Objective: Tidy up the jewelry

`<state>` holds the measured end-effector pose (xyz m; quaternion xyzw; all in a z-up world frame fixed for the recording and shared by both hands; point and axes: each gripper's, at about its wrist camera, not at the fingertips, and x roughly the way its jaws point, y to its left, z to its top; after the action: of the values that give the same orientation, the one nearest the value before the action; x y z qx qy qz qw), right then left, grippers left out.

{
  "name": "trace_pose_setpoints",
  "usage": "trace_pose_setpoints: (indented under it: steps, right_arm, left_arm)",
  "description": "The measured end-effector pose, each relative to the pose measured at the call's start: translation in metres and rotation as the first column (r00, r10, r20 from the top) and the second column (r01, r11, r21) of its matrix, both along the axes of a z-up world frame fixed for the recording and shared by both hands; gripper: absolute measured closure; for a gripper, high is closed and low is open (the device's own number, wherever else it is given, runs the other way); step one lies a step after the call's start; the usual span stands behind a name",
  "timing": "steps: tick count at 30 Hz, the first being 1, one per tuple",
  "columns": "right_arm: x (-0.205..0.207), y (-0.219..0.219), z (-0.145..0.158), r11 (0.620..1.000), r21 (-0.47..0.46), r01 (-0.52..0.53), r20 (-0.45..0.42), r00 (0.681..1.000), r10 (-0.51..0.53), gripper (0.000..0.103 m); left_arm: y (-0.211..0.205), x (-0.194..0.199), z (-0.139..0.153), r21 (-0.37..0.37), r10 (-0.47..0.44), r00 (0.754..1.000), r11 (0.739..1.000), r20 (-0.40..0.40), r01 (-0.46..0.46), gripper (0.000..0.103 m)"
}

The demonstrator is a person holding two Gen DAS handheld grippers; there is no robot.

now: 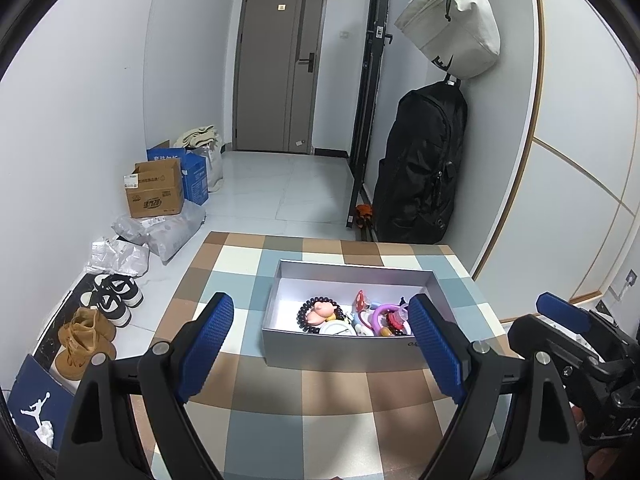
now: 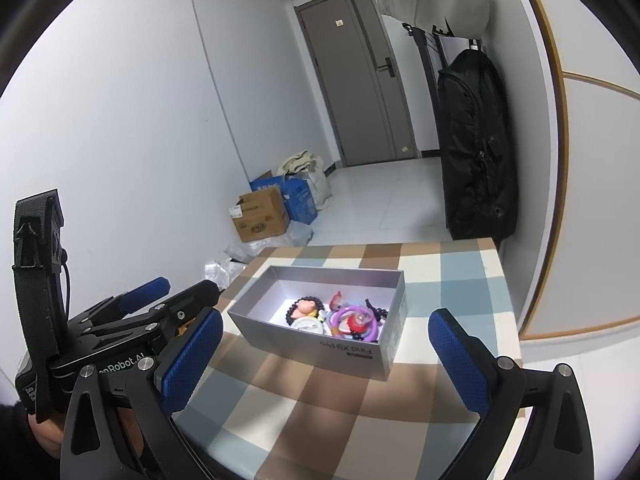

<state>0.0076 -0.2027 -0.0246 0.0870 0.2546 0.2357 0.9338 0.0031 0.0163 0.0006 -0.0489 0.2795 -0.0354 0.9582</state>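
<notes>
A silver open box [image 1: 344, 354] [image 2: 280, 334] stands on the checked tablecloth [image 1: 280, 400] [image 2: 320, 412]. Inside lie a dark bead bracelet [image 1: 306, 316] [image 2: 290, 312] around a pink piece, a purple ring bangle [image 1: 384, 314] [image 2: 348, 318], a white round piece and other small colourful items. My left gripper [image 1: 320, 326] hovers in front of the box, open, nothing between its blue pads [image 1: 208, 348]. My right gripper [image 2: 326, 332] is also open and empty, held back from the box's near side. In each view the other gripper shows at the edge, the left gripper [image 2: 172, 292] and the right gripper [image 1: 560, 314].
The table ends just beyond the box. On the floor to the left sit cardboard boxes [image 1: 156, 192], plastic bags and shoes [image 1: 112, 300]. A black backpack [image 1: 424, 164] and a pale bag [image 1: 452, 24] hang on the right wall. A closed door [image 1: 280, 68] is at the far end.
</notes>
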Motion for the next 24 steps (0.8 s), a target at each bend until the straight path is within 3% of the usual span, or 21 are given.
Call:
trace_pose_setpoints:
  steps: [24]
  right_arm:
    - [0.0022,0.0031,-0.0047,1.0,-0.012,0.001,-0.03,1.0,-0.002,0.0]
  left_arm:
    - [-0.0026,-0.0017,0.0043,0.003,-0.002,1.0,1.0,0.015,0.002,0.017]
